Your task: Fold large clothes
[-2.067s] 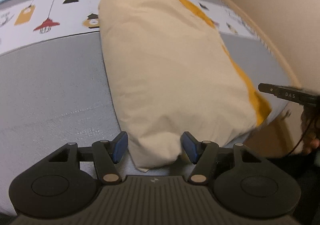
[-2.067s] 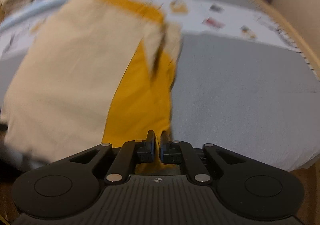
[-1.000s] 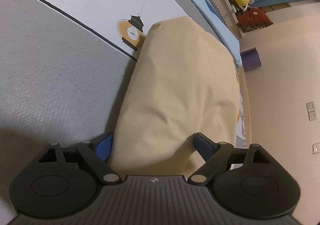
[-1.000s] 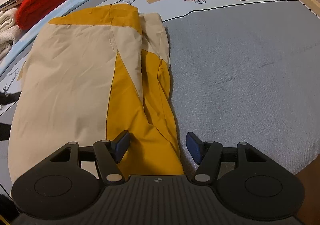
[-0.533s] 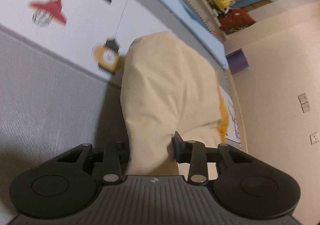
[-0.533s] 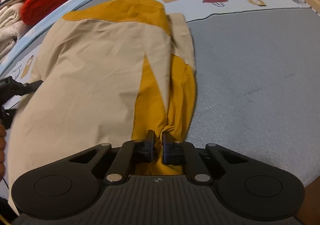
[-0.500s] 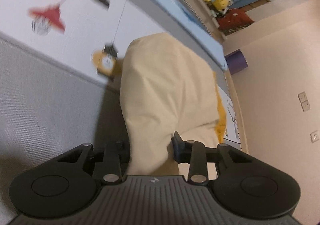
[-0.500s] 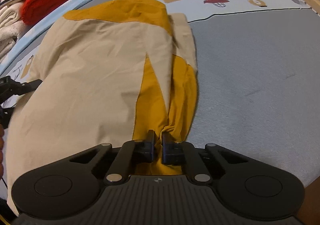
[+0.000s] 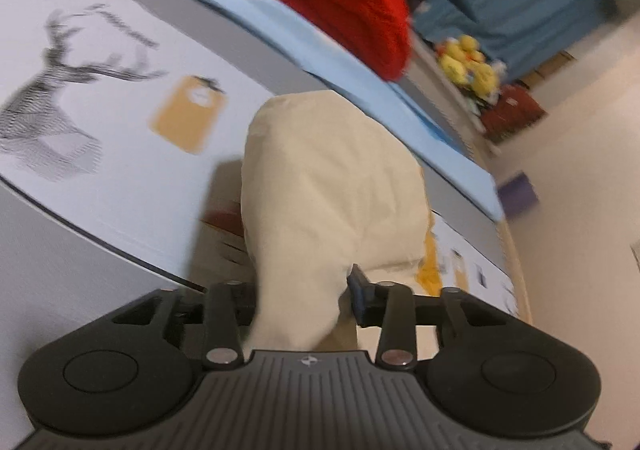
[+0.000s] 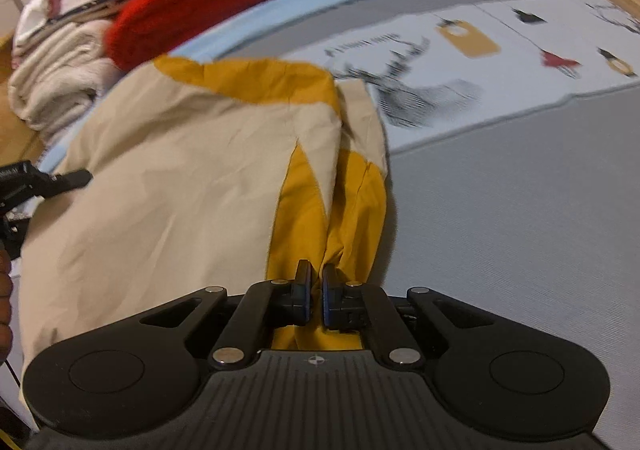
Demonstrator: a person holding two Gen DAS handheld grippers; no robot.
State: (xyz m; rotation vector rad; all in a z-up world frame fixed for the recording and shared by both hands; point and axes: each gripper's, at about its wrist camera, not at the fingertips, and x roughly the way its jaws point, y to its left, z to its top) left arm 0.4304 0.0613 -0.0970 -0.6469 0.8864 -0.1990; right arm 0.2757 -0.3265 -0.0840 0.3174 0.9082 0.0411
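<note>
Between my right claw (image 10: 316, 292) jaws, nearly closed, sat mustard garment (image 10: 192, 178) fabric; left claw (image 9: 304, 298) pinched cream cloth. Thin bite might slip, I judged.

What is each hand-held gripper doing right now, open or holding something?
Left hand-held gripper: closed on the cream edge of the garment.
Right hand-held gripper: shut, pinching the mustard-yellow part of the same garment.

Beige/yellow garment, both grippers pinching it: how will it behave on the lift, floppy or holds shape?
Likely floppy: the garment bunches into creases where the right gripper pinches its yellow edge. It probably sags between grips; in the left wrist view it narrows to a neck at the left gripper. Seems light, thin cloth.
</note>
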